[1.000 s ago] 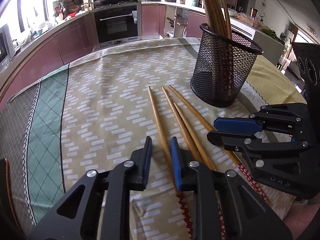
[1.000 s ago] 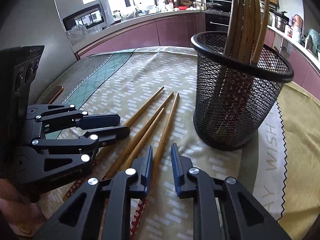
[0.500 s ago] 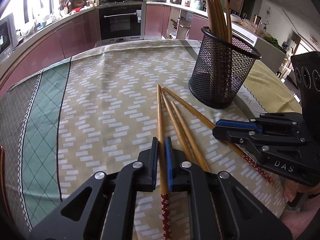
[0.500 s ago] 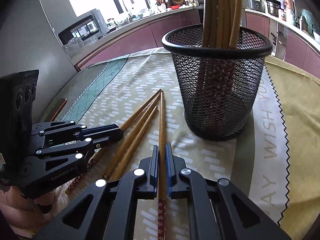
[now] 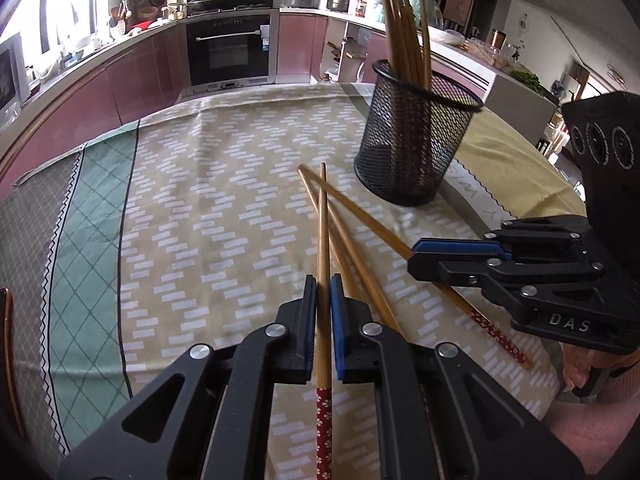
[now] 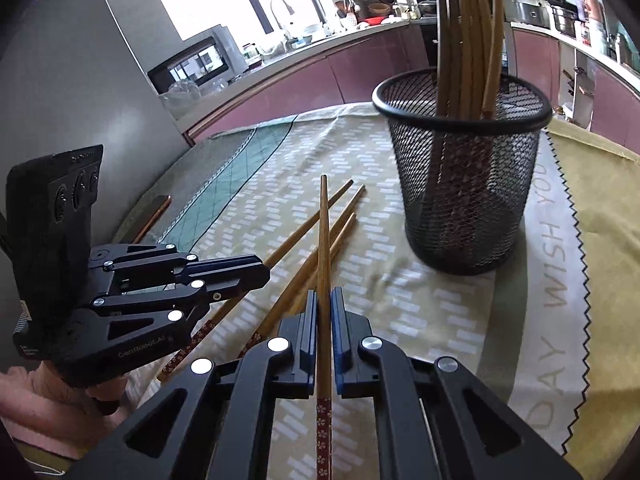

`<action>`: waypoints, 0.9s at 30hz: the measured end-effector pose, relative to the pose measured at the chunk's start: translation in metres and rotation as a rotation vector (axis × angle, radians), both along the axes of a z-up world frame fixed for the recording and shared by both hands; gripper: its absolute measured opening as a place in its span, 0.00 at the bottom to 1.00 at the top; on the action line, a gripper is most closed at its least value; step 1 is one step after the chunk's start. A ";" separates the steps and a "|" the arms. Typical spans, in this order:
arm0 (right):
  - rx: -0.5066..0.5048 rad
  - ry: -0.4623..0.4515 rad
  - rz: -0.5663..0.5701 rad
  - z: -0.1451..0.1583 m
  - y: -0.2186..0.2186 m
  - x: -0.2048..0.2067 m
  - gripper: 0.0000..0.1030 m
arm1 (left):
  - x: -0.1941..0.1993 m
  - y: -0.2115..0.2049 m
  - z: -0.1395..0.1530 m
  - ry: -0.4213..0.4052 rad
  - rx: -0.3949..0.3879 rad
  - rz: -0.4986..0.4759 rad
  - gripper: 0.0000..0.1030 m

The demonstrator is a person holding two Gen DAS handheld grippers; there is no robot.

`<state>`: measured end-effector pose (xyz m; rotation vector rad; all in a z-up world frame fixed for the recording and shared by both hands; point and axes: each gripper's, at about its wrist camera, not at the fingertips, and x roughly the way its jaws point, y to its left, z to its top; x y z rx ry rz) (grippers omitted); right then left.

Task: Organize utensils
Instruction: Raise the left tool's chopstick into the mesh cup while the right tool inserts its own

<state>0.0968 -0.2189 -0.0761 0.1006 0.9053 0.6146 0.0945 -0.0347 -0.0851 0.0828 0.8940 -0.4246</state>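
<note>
My left gripper (image 5: 323, 280) is shut on a wooden chopstick (image 5: 322, 240) with a red flowered end, lifted above the tablecloth. My right gripper (image 6: 325, 294) is shut on another such chopstick (image 6: 325, 240), also lifted. Loose chopsticks (image 5: 360, 216) lie on the cloth between the grippers; they also show in the right wrist view (image 6: 316, 232). A black mesh holder (image 5: 412, 140) with several upright chopsticks stands ahead right; in the right wrist view the holder (image 6: 464, 184) is ahead right. The right gripper shows at the right of the left wrist view (image 5: 420, 258), and the left gripper at the left of the right wrist view (image 6: 262, 270).
A patterned tablecloth (image 5: 200, 220) covers the round table. A yellow mat (image 6: 592, 240) with a zigzag edge lies right of the holder. Kitchen cabinets and an oven (image 5: 228, 52) stand beyond the table's far edge.
Both grippers closed from open onto a chopstick each, then lifted them off the cloth. The holder now looks farther off in both views.
</note>
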 end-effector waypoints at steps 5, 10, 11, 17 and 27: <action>-0.035 0.014 0.010 -0.004 0.009 0.005 0.06 | -0.003 -0.002 -0.006 0.014 0.020 -0.012 0.08; -0.064 0.013 0.005 -0.007 0.016 0.013 0.09 | 0.004 -0.002 -0.007 0.028 0.029 -0.023 0.12; -0.066 0.012 0.006 -0.008 0.016 0.013 0.09 | 0.006 -0.003 -0.008 0.029 0.030 -0.023 0.13; -0.066 0.010 0.004 -0.009 0.017 0.015 0.06 | 0.014 -0.008 -0.008 0.025 0.041 -0.030 0.12; -0.002 -0.033 -0.005 0.007 0.001 0.003 0.06 | 0.009 -0.007 0.006 -0.009 0.011 -0.003 0.07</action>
